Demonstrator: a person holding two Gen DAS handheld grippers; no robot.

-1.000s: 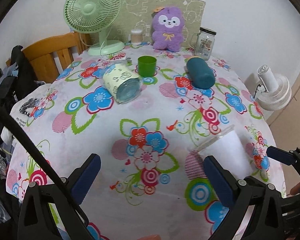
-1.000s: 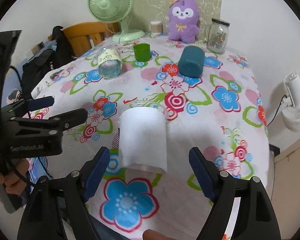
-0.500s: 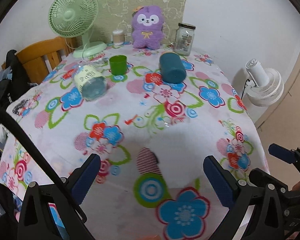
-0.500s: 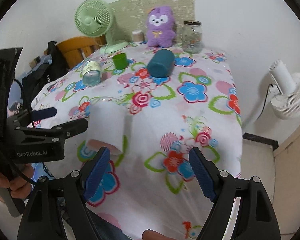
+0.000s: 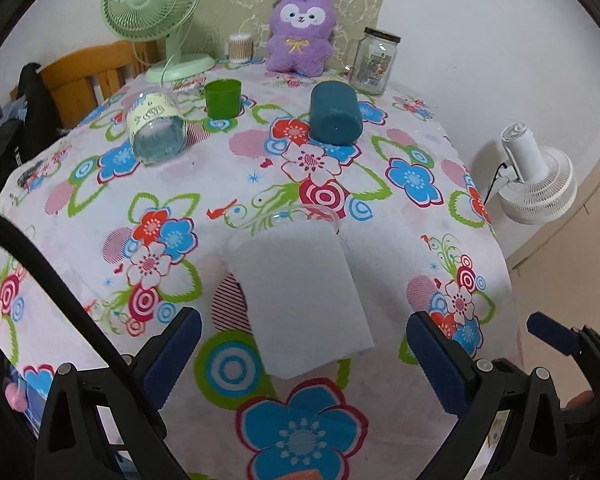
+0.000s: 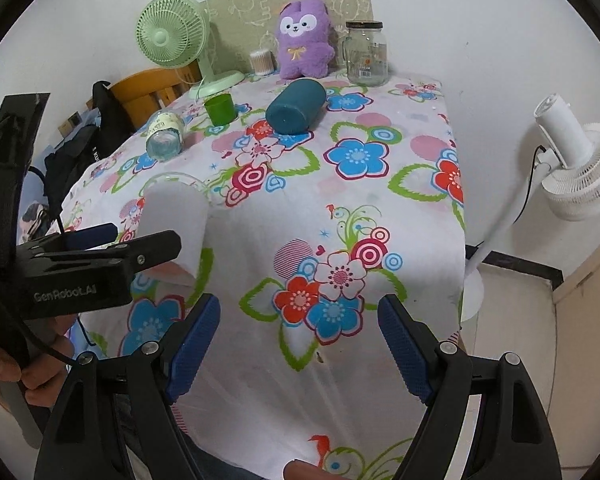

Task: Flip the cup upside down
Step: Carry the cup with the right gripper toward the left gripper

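Note:
A white frosted cup [image 5: 300, 292] lies on its side on the flowered tablecloth, its clear rim pointing away from me. It also shows in the right wrist view [image 6: 174, 224]. My left gripper [image 5: 304, 356] is open, its blue pads either side of the cup's base, not touching it. In the right wrist view the left gripper [image 6: 100, 248] reaches in from the left beside the cup. My right gripper [image 6: 300, 344] is open and empty over the table's front right part, right of the cup.
A teal cup [image 5: 334, 114] and a glass jar with a label [image 5: 154, 128] lie on their sides farther back. A green cup [image 5: 222, 98], a green fan [image 5: 152, 0], a purple plush [image 5: 300, 32] and a glass jar [image 5: 374, 60] stand behind. A white floor fan [image 6: 572, 168] stands right of the table.
My left gripper swung back onto the white cup, which now lies between its pads. My right gripper moved right, away from the cup.

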